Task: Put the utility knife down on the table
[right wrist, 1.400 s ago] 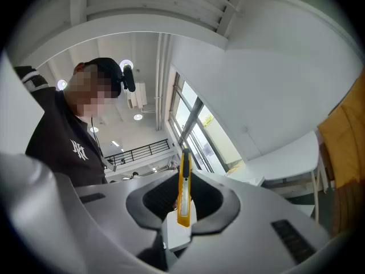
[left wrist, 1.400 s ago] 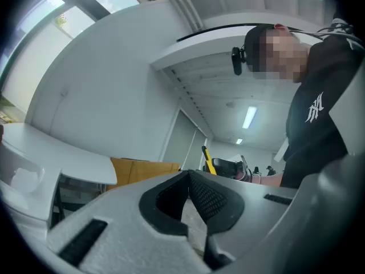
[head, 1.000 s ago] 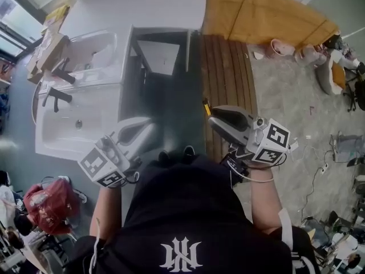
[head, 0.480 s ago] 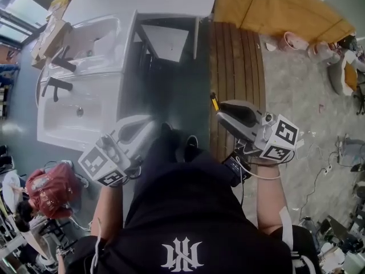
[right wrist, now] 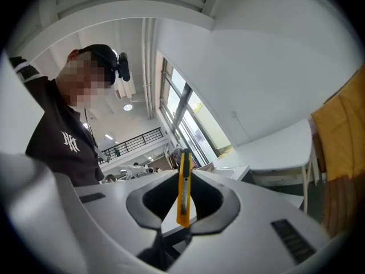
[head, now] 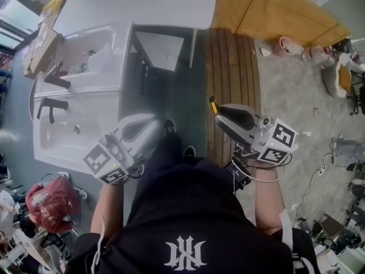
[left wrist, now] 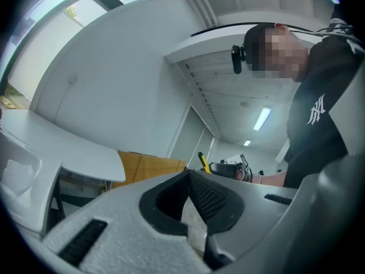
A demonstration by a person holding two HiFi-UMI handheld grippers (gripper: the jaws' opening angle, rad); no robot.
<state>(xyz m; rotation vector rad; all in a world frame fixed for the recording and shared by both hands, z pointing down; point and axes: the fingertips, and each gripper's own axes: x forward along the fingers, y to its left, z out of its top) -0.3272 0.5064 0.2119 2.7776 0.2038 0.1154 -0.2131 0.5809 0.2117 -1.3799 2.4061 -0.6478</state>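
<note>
Seemingly mid-carry: the right hand-held gripper (head: 221, 113) clamps the utility knife (right wrist: 183, 184), the left hand-held gripper (left wrist: 188, 174) is closed and empty; next, reaching the surface (head: 142, 1).

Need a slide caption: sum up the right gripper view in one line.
Right claw shut on a yellow utility knife, white table beyond.

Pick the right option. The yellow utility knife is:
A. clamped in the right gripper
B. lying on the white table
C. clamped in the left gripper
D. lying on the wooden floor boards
A: the right gripper has its jaws shut on the utility knife, which stands up between them.
</note>
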